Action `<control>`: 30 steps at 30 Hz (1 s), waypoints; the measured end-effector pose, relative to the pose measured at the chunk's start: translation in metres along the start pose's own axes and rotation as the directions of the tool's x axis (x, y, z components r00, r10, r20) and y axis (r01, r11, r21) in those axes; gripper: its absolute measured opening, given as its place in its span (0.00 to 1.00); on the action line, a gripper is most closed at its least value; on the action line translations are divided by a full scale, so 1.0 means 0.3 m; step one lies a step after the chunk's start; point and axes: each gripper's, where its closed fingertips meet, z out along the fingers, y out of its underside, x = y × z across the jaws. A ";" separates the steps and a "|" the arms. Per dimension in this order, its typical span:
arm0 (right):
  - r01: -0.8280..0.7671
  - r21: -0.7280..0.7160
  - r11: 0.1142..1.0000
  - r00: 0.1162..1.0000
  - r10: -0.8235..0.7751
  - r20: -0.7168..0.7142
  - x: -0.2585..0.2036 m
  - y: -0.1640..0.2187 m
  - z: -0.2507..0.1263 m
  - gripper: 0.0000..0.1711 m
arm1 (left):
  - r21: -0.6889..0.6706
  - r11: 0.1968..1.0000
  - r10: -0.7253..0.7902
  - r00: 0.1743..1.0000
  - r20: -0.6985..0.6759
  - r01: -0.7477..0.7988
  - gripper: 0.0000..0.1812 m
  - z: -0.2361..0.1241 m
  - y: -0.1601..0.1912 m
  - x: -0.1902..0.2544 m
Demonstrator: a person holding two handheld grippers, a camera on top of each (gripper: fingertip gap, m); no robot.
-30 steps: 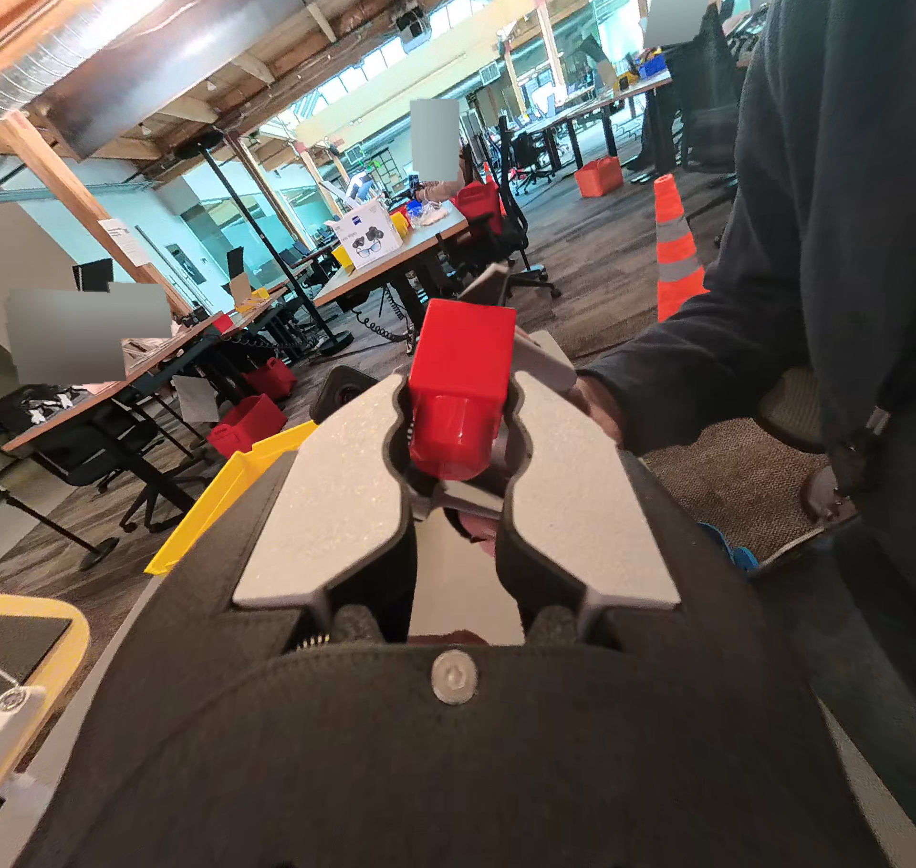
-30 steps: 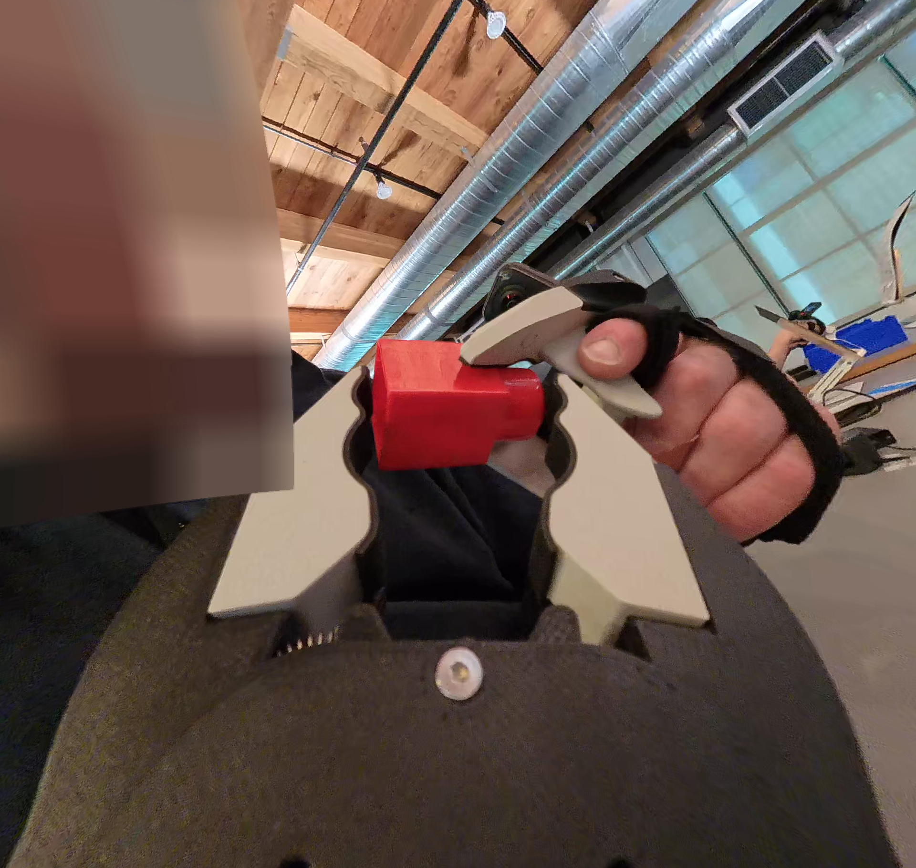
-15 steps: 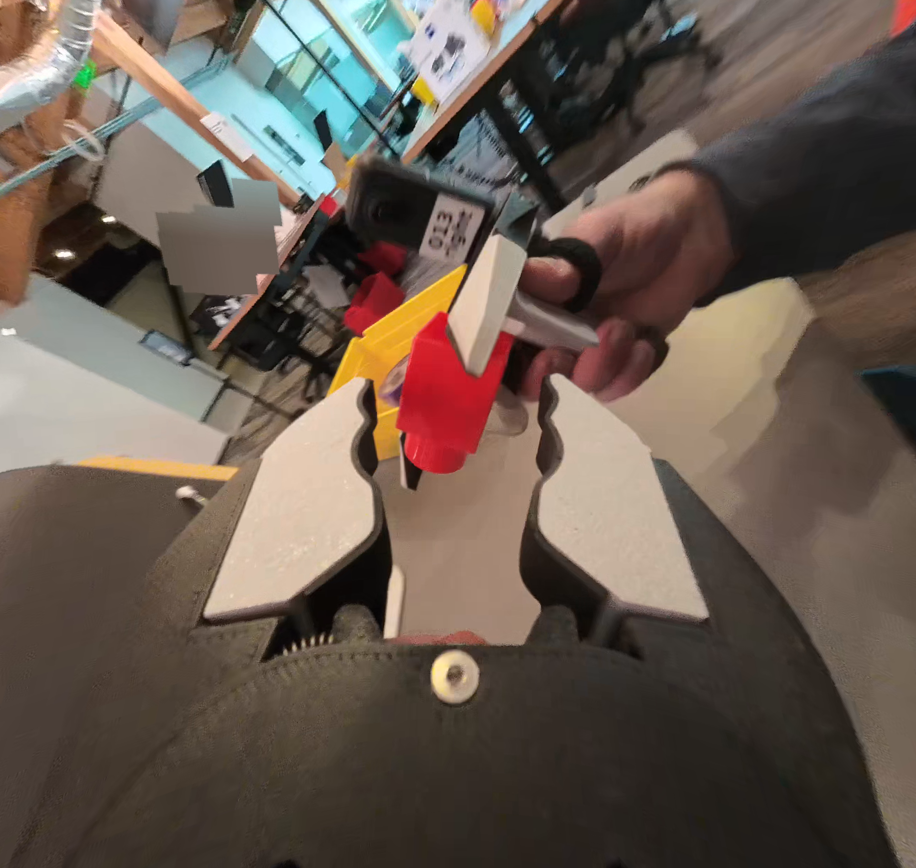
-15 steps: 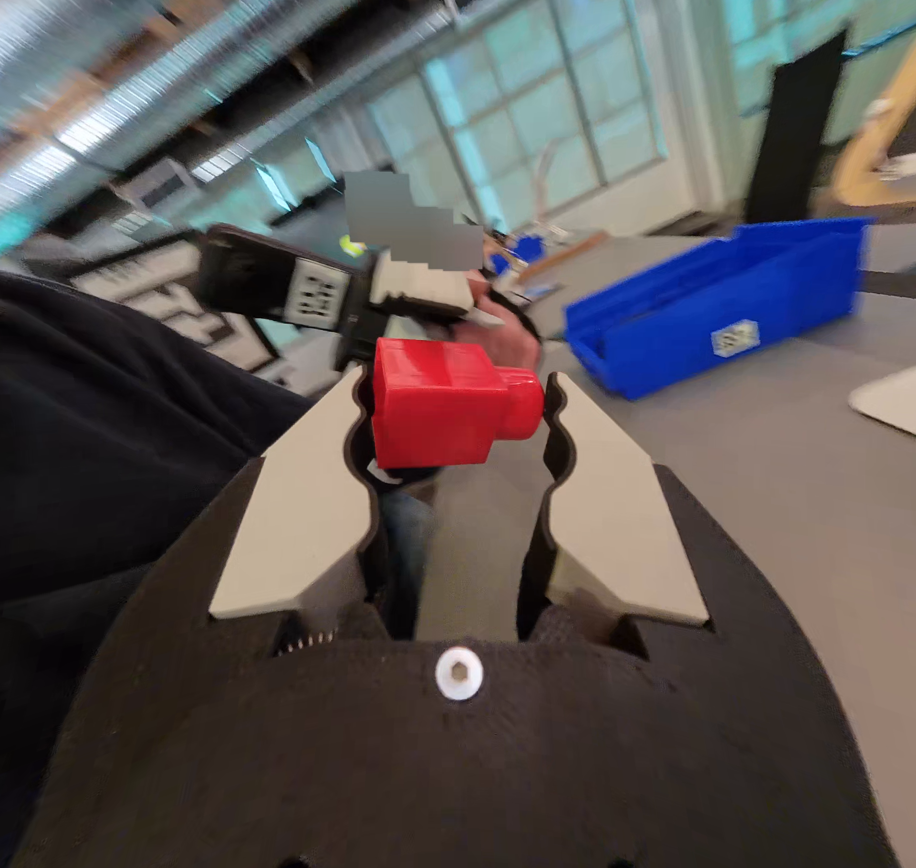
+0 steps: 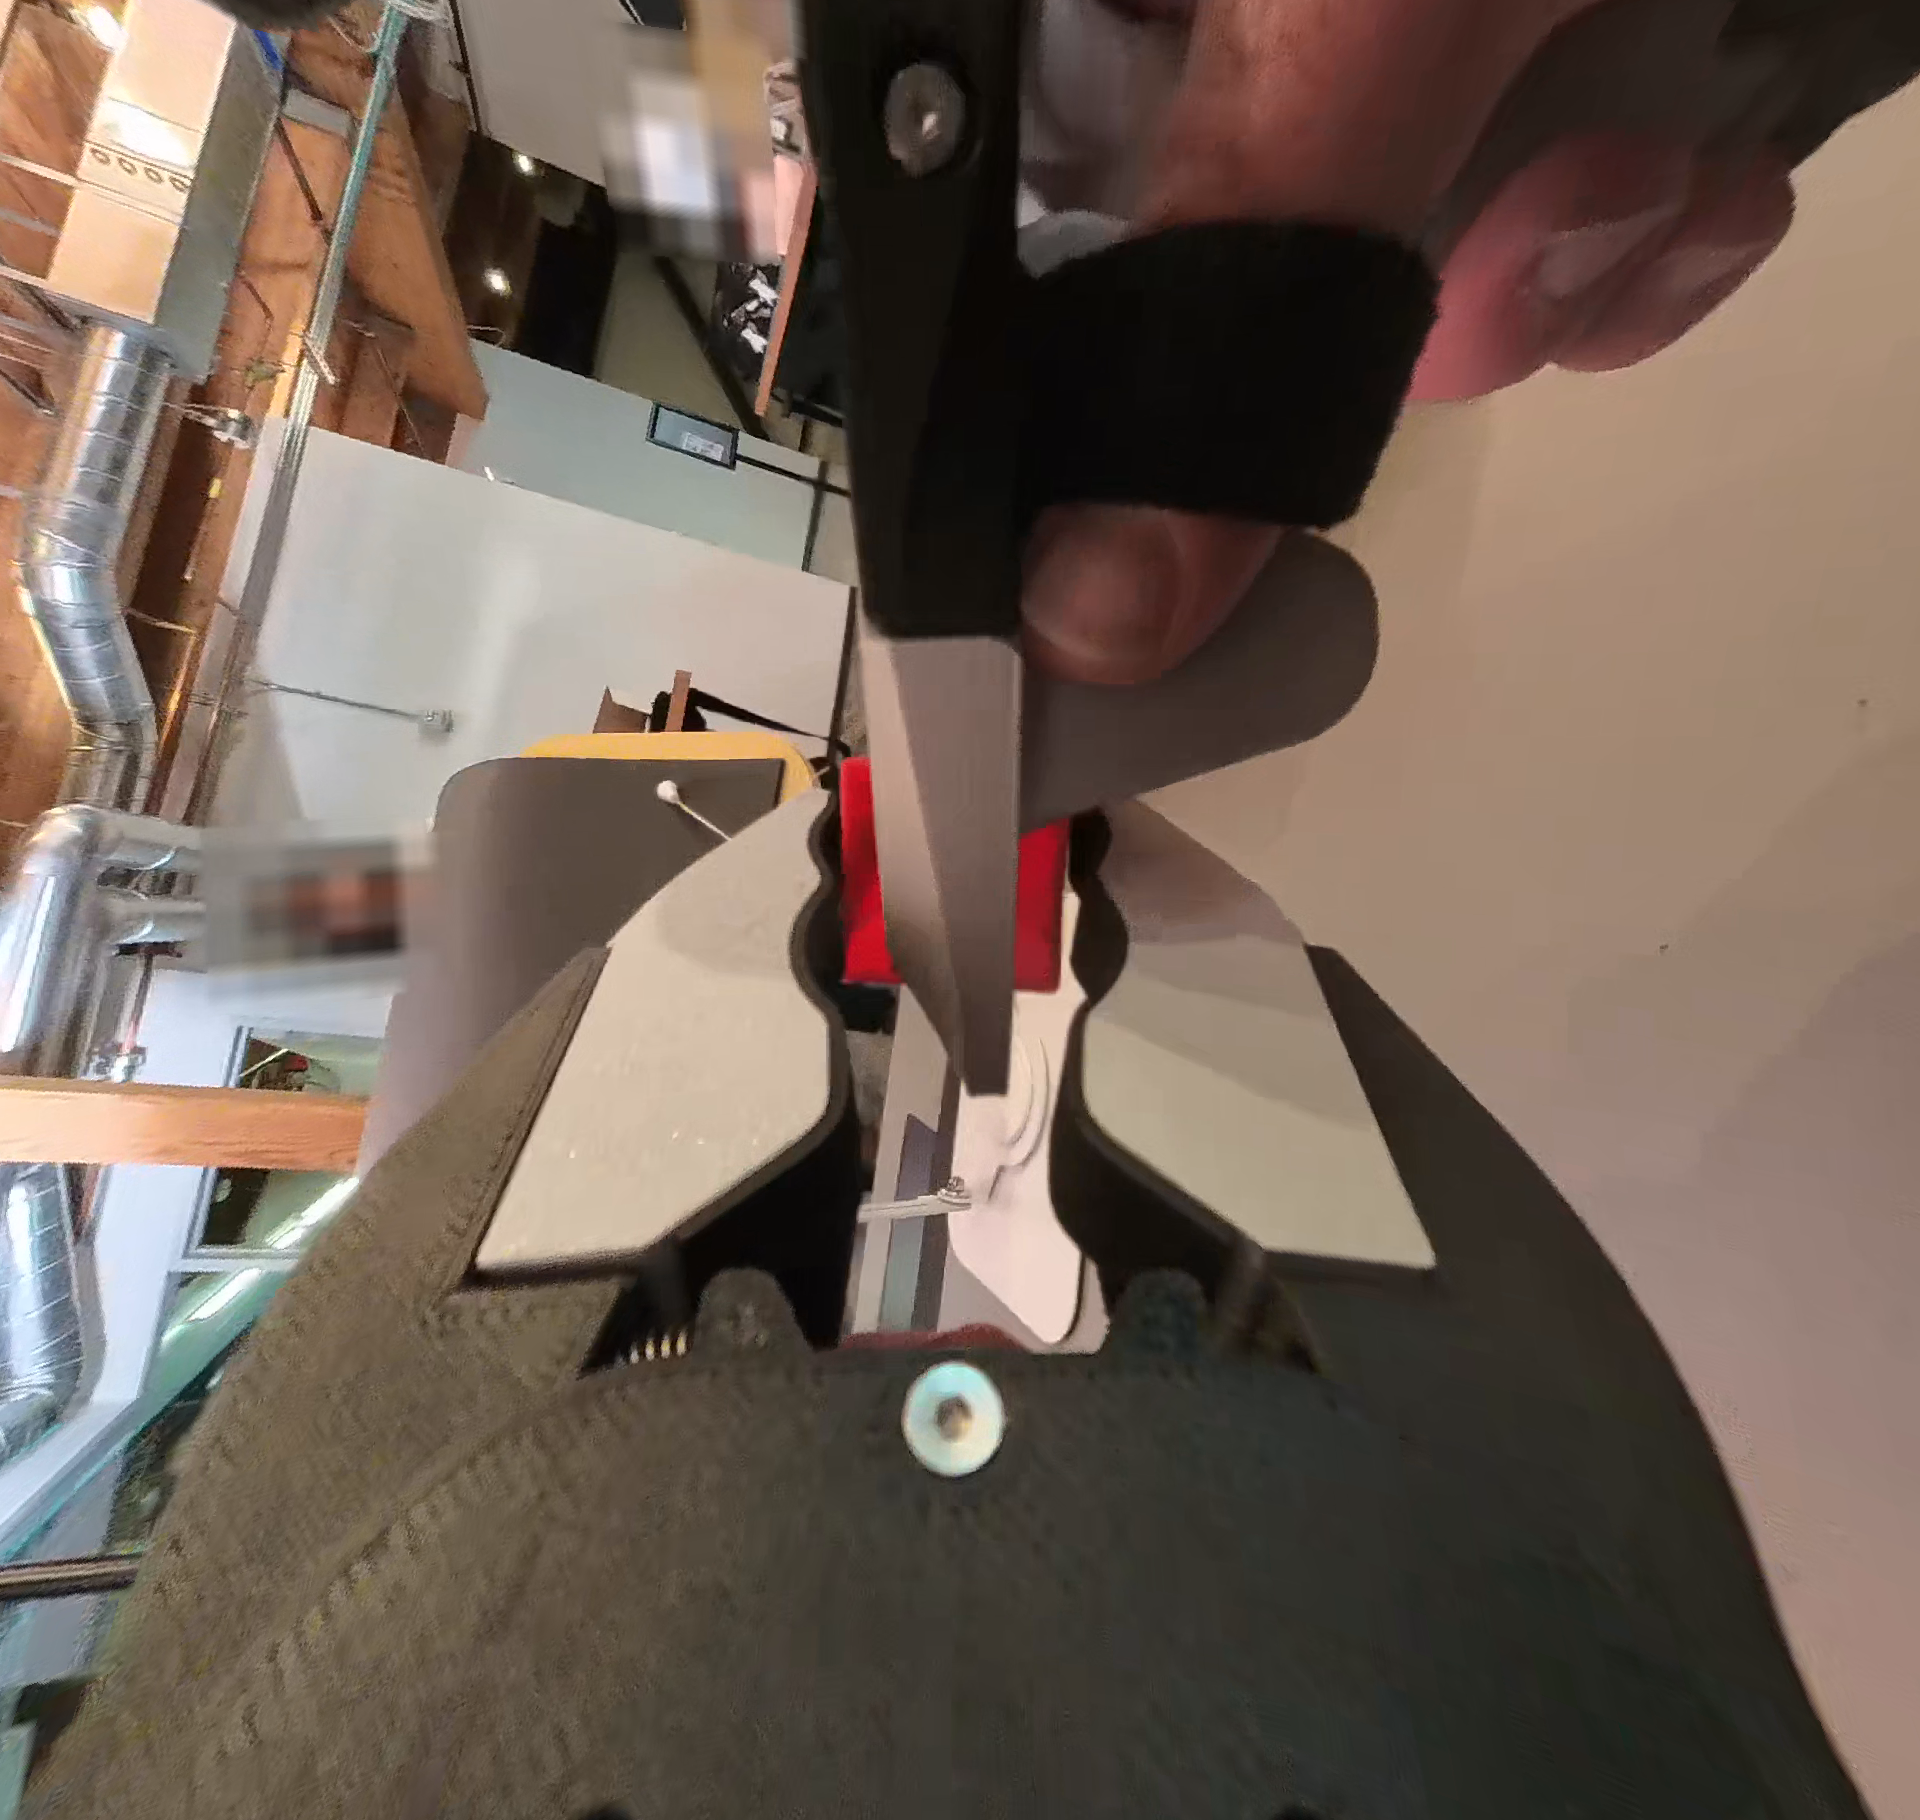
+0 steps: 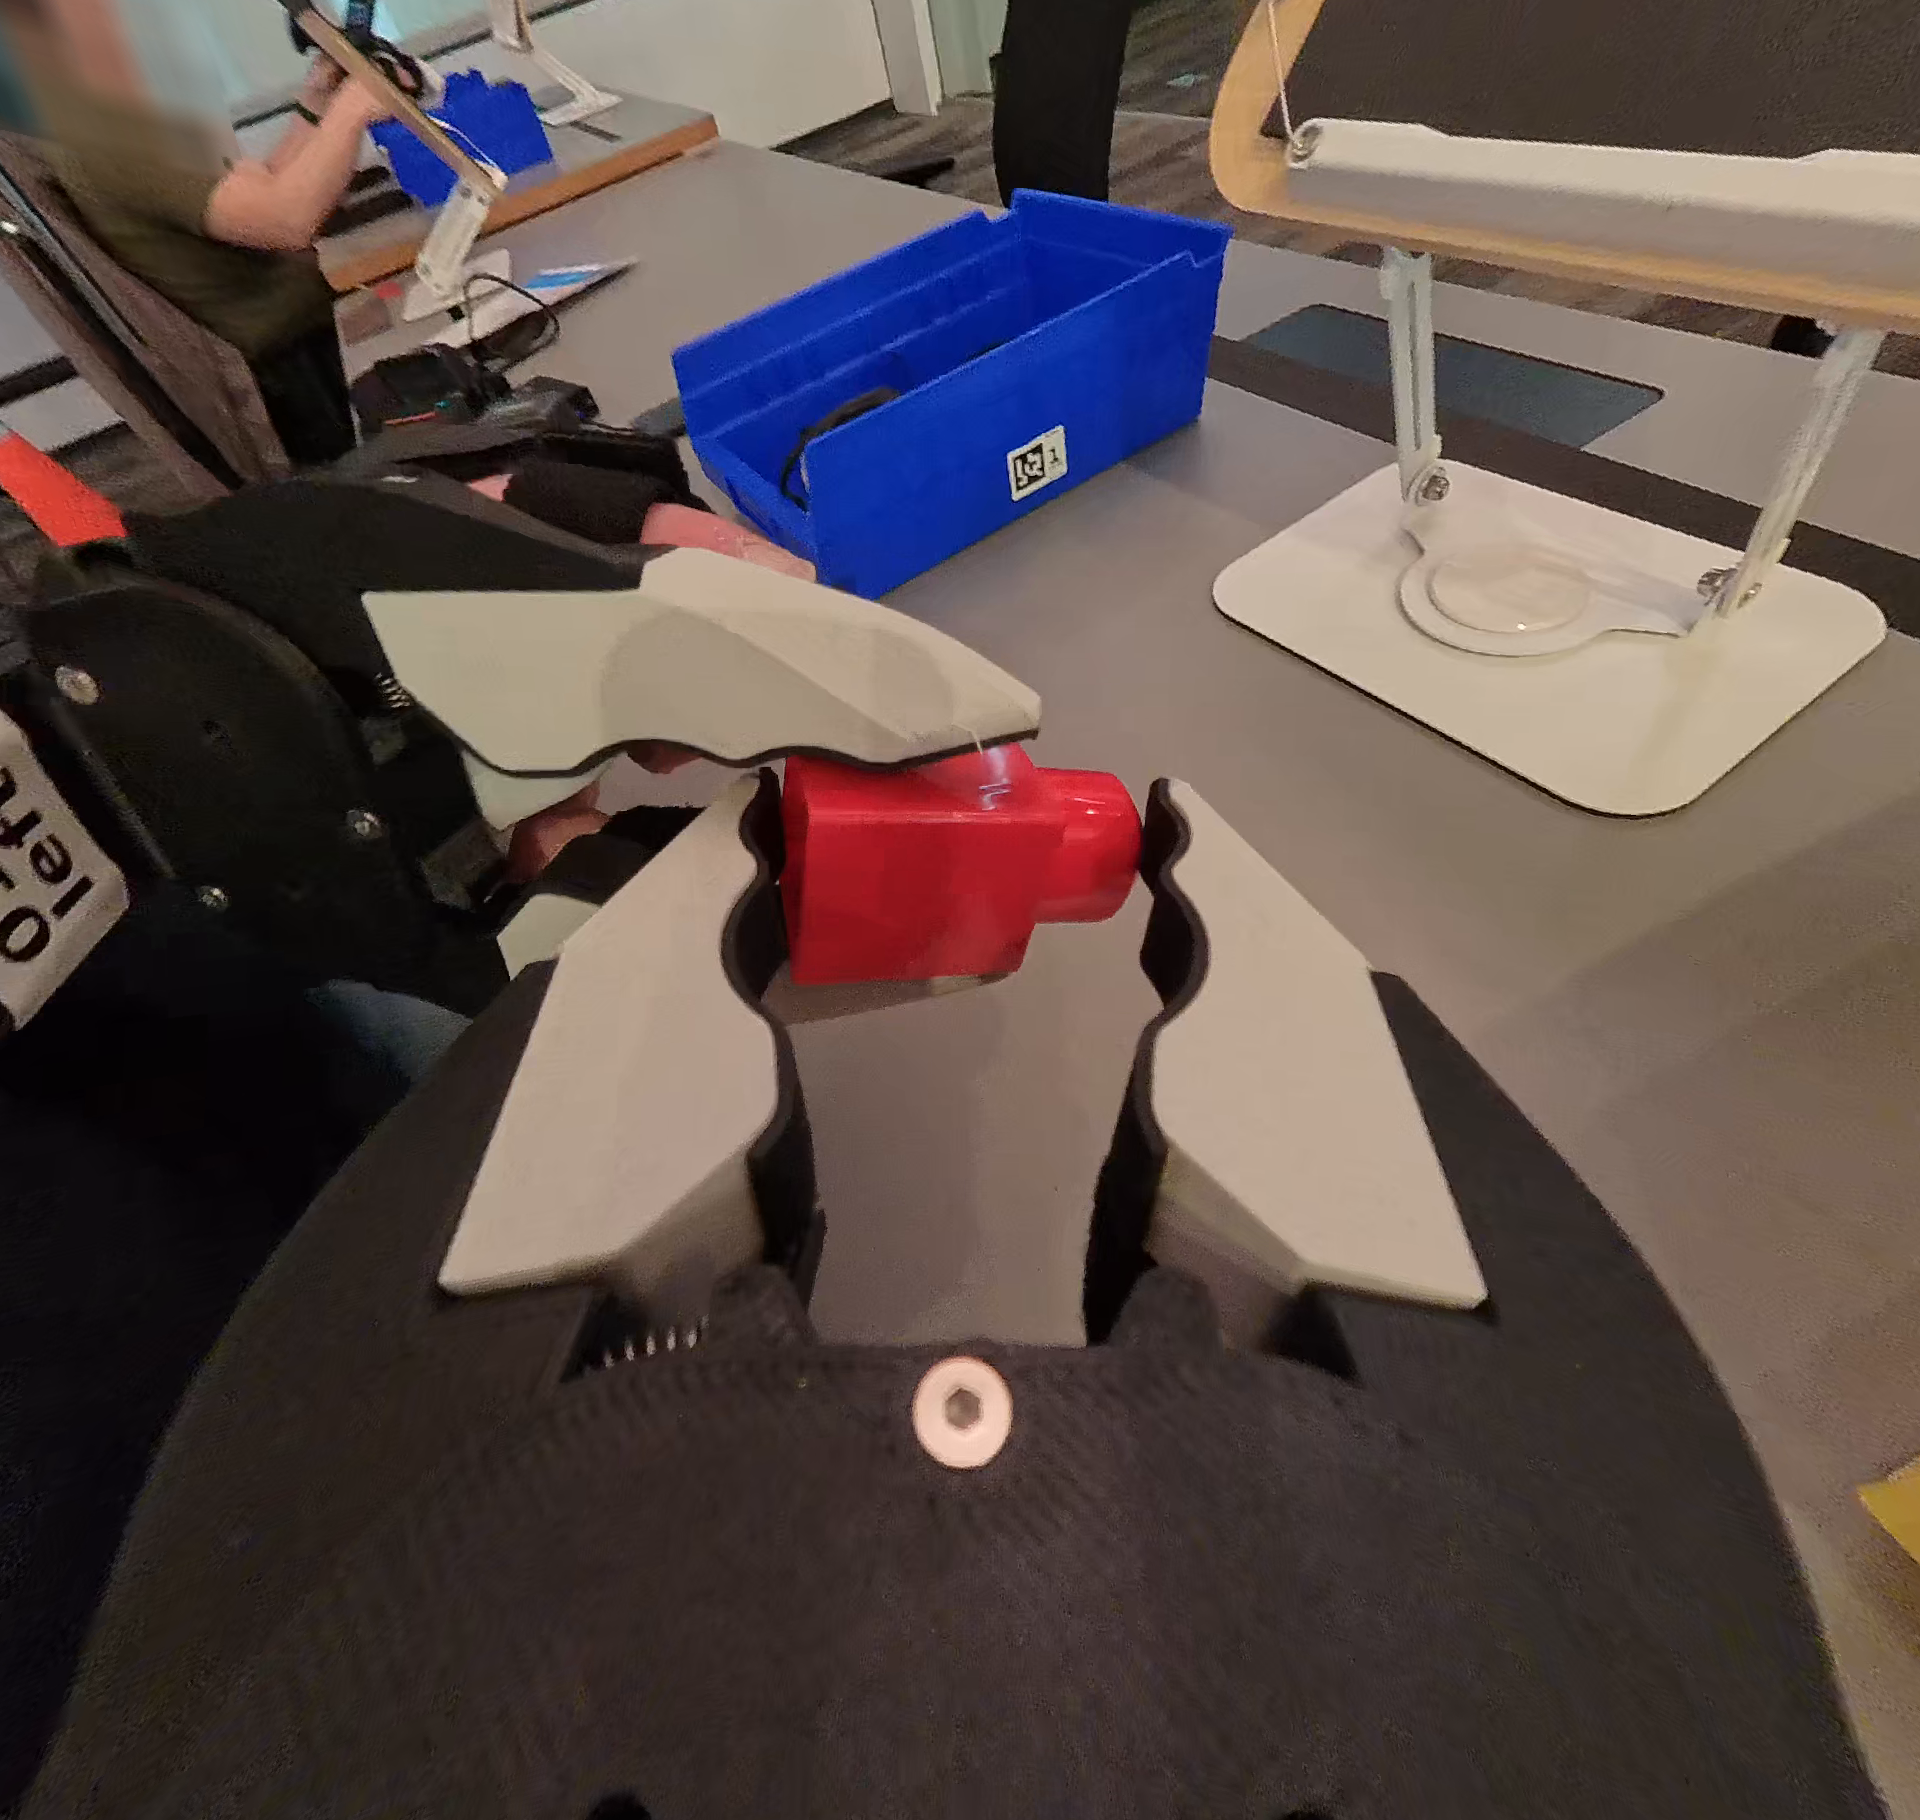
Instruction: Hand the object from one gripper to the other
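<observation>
Between your right gripper point(image 6: 961, 882) jaws, clamped end to end above the grey table point(image 6: 1558, 939), sits the red block point(image 6: 935, 882). Your left gripper point(image 5: 951, 897) jaws stand apart around it, not clearly gripping. It looks rigid, light and smooth; take the square body's flat sides, not the round nub.

In the left wrist view, a grey gripper finger point(image 5: 951, 866) at frame centre hides most of the red object point(image 5: 862, 897); whether the left gripper point(image 5: 951, 923) touches it is unclear.
</observation>
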 end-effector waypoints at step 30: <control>0.272 0.001 0.962 0.933 -0.263 -0.246 0.023 -0.038 -0.059 0.17 | -0.119 0.985 -0.108 0.985 0.132 0.124 0.20 0.041 0.064 -0.034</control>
